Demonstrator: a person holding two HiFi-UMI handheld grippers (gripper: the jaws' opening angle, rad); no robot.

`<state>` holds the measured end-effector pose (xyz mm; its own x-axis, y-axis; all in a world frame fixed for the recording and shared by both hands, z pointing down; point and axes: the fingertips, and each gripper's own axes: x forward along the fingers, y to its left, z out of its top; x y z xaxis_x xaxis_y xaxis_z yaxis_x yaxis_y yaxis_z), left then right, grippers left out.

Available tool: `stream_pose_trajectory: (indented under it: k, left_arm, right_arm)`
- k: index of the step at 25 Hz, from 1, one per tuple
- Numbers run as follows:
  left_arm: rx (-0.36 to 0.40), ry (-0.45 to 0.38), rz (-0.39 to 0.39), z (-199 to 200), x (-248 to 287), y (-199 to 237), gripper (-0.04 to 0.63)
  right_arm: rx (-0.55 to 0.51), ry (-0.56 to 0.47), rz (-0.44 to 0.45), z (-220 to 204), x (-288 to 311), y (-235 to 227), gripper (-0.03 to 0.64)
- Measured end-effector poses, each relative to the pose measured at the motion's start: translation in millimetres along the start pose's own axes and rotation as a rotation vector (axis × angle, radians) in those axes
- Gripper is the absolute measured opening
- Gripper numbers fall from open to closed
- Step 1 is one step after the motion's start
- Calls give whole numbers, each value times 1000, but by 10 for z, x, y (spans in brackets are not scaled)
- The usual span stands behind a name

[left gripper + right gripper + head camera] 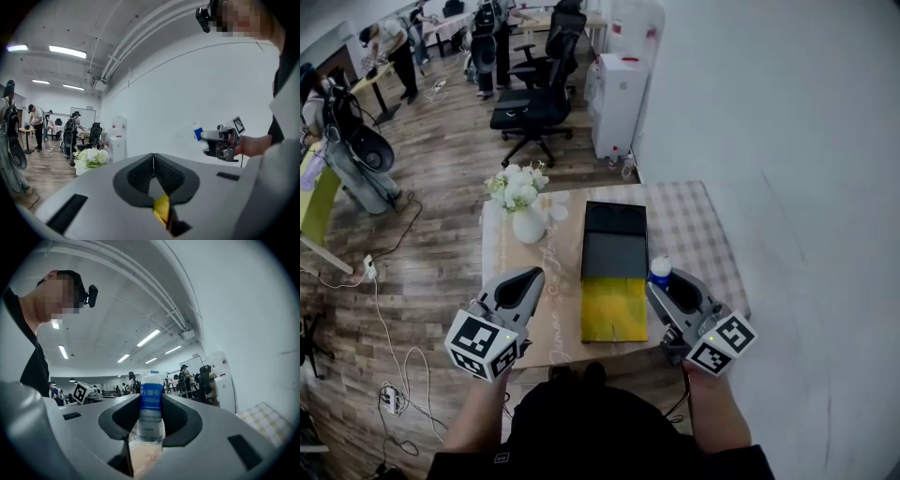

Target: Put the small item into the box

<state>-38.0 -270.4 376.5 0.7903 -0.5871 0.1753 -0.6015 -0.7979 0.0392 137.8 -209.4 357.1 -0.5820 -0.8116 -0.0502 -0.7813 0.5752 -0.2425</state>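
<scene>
Both forearms reach forward over the near edge of the worktop (pixel 698 234), one tool in each hand. The left tool (pixel 528 277) has its jaws pressed together with nothing between them. The right tool (pixel 664 286) is clamped on a small blue-capped bottle (pixel 660 271), held cap up just right of the black-and-yellow box (pixel 614 314), not inside it. A checked cloth covers the worktop, and a vase of white flowers (pixel 525 204) stands at its far left. Beyond are a wooden floor (pixel 450 178) and office chairs (pixel 539 98). Only the right gripper view shows the bottle's blue label and the ceiling lights (pixel 149 337).
</scene>
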Motion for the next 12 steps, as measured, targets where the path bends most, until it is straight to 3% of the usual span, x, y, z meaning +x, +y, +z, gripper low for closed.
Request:
stream_pose_trajectory:
  k: [12]
  left_arm:
    - [-78,91,-29,-452,190,312,14]
  right_arm:
    - [59,179,-63,-671,377,-358,140]
